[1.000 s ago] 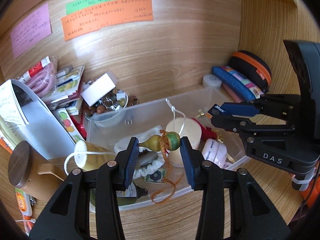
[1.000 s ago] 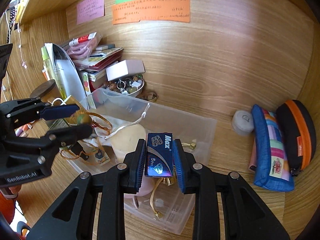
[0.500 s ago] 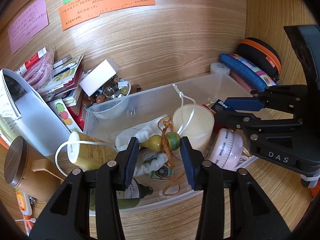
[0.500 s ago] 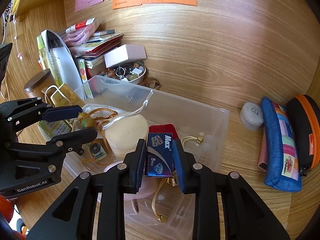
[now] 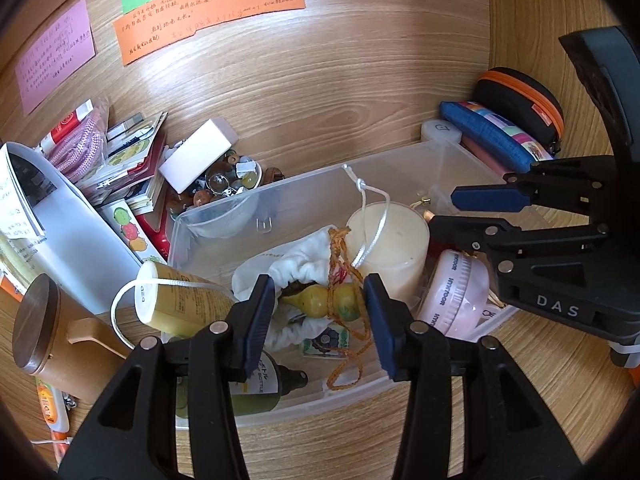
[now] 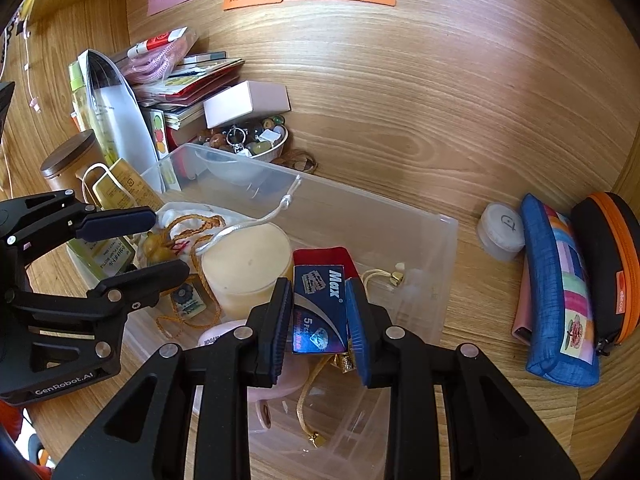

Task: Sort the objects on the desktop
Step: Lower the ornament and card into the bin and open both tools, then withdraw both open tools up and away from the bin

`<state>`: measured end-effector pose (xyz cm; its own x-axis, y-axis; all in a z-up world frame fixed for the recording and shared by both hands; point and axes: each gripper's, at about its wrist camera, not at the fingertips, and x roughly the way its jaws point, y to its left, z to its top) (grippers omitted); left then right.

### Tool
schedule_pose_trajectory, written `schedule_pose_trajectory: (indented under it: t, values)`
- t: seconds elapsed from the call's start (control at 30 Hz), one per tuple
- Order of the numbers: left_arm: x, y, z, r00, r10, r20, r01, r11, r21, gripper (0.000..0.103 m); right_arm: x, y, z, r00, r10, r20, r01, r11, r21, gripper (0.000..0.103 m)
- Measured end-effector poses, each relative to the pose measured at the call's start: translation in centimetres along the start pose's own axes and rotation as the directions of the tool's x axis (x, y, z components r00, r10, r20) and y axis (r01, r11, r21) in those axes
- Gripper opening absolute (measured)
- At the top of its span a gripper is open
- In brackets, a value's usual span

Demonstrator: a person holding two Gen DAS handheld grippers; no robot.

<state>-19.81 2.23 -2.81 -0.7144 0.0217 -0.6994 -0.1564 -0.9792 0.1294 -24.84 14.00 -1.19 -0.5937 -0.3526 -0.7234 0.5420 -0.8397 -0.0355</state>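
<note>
- The small gourd charm (image 5: 325, 301) with its orange cord lay inside the clear plastic bin (image 5: 460, 152), on a white cloth pouch (image 5: 296, 258) and just beside the cream candle (image 5: 390, 244).
- The left gripper (image 5: 320, 314) straddled the gourd; its jaws had just been opening, and a gap showed at each pad, so the charm was released.
- The blue "Max" blade box (image 6: 319, 309) hung over the bin, on the candle's other side from the gourd, clenched between the pads of the right gripper (image 6: 319, 322).
- A pink round case (image 5: 454, 298) sat in the bin touching the candle.
- Outside the bin, a yellow tube (image 5: 176, 300) leaned on its near corner by the gourd, a bowl of beads (image 6: 256, 142) stood behind it, and a blue pencil pouch (image 6: 560, 304) lay well apart on the blade box's side.
</note>
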Motion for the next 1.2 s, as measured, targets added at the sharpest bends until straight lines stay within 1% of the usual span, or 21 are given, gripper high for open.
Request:
schedule_pose_trajectory:
  t: [0.13,0.47,0.53,0.6,0.63,0.7,0.9,0.97,1.07,1.1,1.13,1.17,1.2]
  values:
    - [-0.4,0.0,-0.1,1.0,-0.001,0.005,0.001,1.0,-0.001,0.046,-0.6,0.1,0.0,1.0,-0.012,0.017,0.012,1.0,-0.003,0.034]
    - [-1.8,0.3,-0.2,1.0,0.011,0.027,-0.011,1.0,-0.011,0.046,-2.5,0.4,0.2,0.997,-0.035,0.062,0.036,0.999,-0.015,0.039]
    - [-2.2,0.5,-0.2,0.999,0.014,0.033,-0.013,1.0,-0.014,0.047,-2.9,0.3,0.2,0.997,-0.039,0.069,0.04,0.999,-0.011,0.042]
    - [-2.7,0.6,-0.3,0.999,0.018,0.043,-0.017,1.0,-0.019,0.059,-3.4,0.2,0.3,0.996,-0.045,0.077,0.046,0.999,-0.006,0.046]
    - [-3.1,0.6,-0.4,0.998,0.025,0.056,-0.024,0.999,-0.021,0.068,-3.6,0.2,0.2,0.995,-0.048,0.082,0.048,0.999,-0.004,0.048]
    - [-3.6,0.5,-0.4,0.997,0.033,0.073,-0.032,0.999,-0.018,0.069,-4.2,0.2,0.2,0.995,-0.05,0.091,0.05,0.999,0.0,0.05]
    - [-4.9,0.3,-0.5,0.995,0.047,0.089,-0.046,0.999,-0.017,0.07,-5.8,0.4,0.0,0.991,-0.067,0.114,0.066,0.998,0.009,0.055]
    - [-5.5,0.3,-0.6,0.994,0.056,0.097,-0.055,0.998,-0.02,0.073,-6.3,0.4,-0.1,0.99,-0.068,0.121,0.067,0.998,0.013,0.056]
    - [-6.3,0.1,-0.8,0.991,0.074,0.112,-0.071,0.997,-0.023,0.075,-7.1,0.5,-0.4,0.989,-0.073,0.132,0.071,0.997,0.017,0.057]
    - [-6.6,0.1,-0.8,0.99,0.075,0.115,-0.073,0.997,-0.025,0.076,-7.4,0.5,-0.4,0.988,-0.075,0.135,0.073,0.997,0.02,0.059]
    - [-6.9,0.2,-0.9,0.989,0.08,0.12,-0.077,0.997,-0.029,0.081,-7.7,0.6,-0.5,0.987,-0.076,0.138,0.074,0.997,0.022,0.064]
    - [-7.2,0.2,-1.0,0.988,0.088,0.127,-0.084,0.996,-0.035,0.088,-8.0,0.6,-0.6,0.987,-0.079,0.143,0.076,0.997,0.026,0.066]
    - [-7.6,0.2,-1.1,0.985,0.099,0.138,-0.095,0.995,-0.041,0.091,-8.3,0.6,-0.6,0.985,-0.083,0.148,0.08,0.996,0.029,0.071]
